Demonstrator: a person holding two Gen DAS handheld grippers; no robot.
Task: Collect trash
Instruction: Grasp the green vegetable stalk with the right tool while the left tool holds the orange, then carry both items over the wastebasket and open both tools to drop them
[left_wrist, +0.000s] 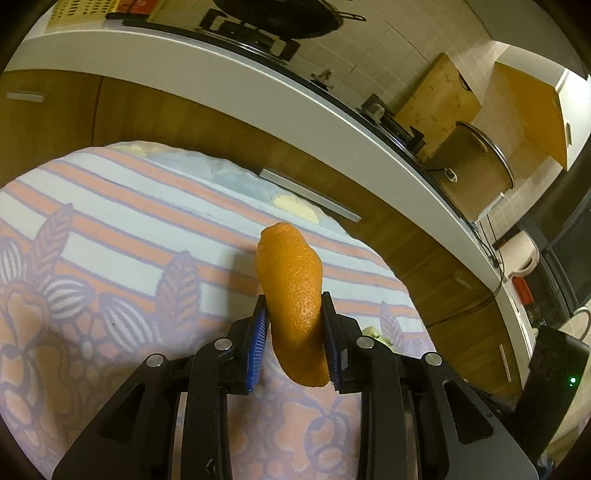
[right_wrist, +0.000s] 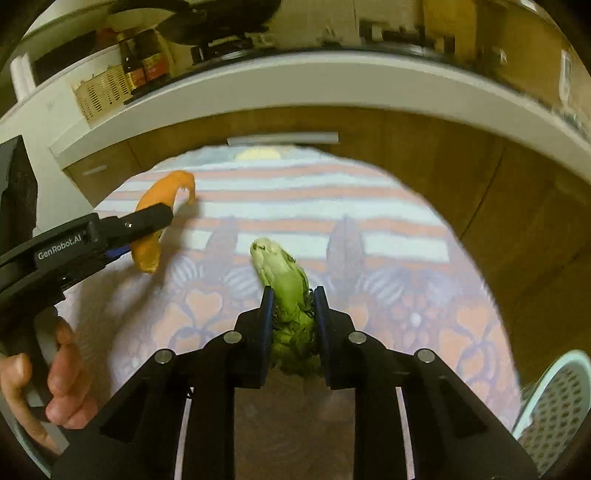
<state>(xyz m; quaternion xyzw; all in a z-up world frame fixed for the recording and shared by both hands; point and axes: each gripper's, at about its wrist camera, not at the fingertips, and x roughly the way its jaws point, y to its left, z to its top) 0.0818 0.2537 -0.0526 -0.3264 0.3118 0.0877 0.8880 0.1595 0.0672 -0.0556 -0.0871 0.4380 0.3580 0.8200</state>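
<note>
My left gripper (left_wrist: 293, 314) is shut on a long piece of orange peel (left_wrist: 290, 280) and holds it above the striped, flowered tablecloth (left_wrist: 110, 236). The peel sticks up past the blue pads. In the right wrist view the left gripper (right_wrist: 147, 221) shows at the left with the orange peel (right_wrist: 162, 192) in it. My right gripper (right_wrist: 293, 299) is shut on a green vegetable scrap (right_wrist: 286, 280) with a pale cut end, held above the cloth.
A pale yellow scrap (left_wrist: 295, 206) lies at the table's far edge, also in the right wrist view (right_wrist: 258, 153). A white perforated bin (right_wrist: 557, 398) stands at the lower right. Wooden cabinets and a white counter (left_wrist: 221, 85) with a stove and pots run behind the table.
</note>
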